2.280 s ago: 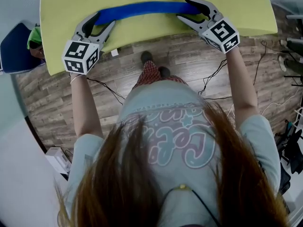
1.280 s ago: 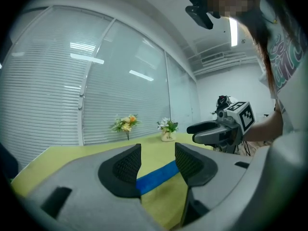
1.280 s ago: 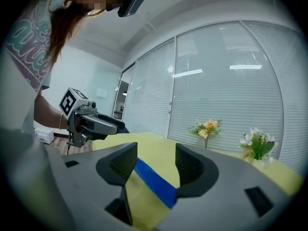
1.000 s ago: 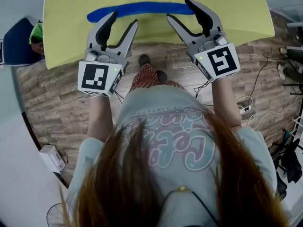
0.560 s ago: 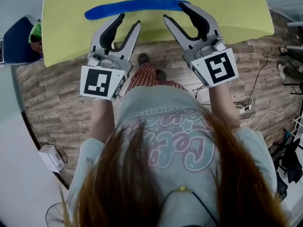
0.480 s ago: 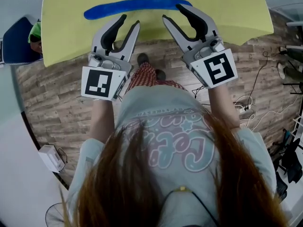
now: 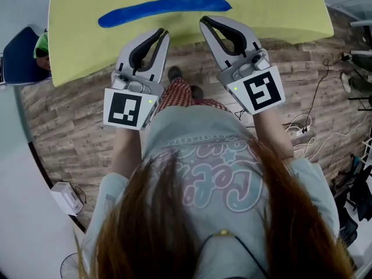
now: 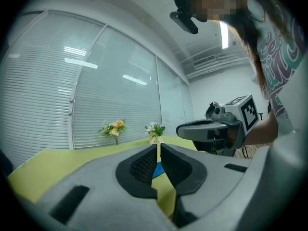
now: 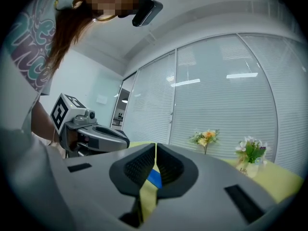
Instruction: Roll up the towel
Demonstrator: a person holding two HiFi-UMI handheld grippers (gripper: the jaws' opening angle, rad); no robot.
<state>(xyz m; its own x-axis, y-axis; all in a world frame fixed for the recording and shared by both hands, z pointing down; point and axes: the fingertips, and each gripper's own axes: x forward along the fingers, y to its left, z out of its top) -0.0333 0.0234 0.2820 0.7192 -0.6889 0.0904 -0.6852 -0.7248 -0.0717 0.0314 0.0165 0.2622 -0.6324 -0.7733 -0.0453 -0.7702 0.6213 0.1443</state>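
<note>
On the yellow-green counter (image 7: 279, 10) the blue towel (image 7: 164, 10) lies as one long, slim roll, set crosswise and well in from the near edge. No flat cloth or loose flap shows, so I judge the rolling done. At most, a check that the roll holds is left.

Towel: soft cloth, saturated blue, a slightly bowed cylinder, ends tapering. I cannot make out the seam.

Counter: matte, smooth, uniform colour, corners rounded.

My left tongs (image 7: 163, 34) and right tongs (image 7: 203, 21) sit side by side at the counter's near edge, apart from the roll. Both have just been closing. In each gripper view the black ribbed pads now meet with nothing between them, and only a sliver of blue and counter shows past the tips. The bodies are grey moulded plastic.

Farther out, two small flower posies (image 8: 114, 128) stand at the counter's far side before slatted blinds (image 8: 43, 95). A wood-plank floor (image 7: 70, 127) lies below.
</note>
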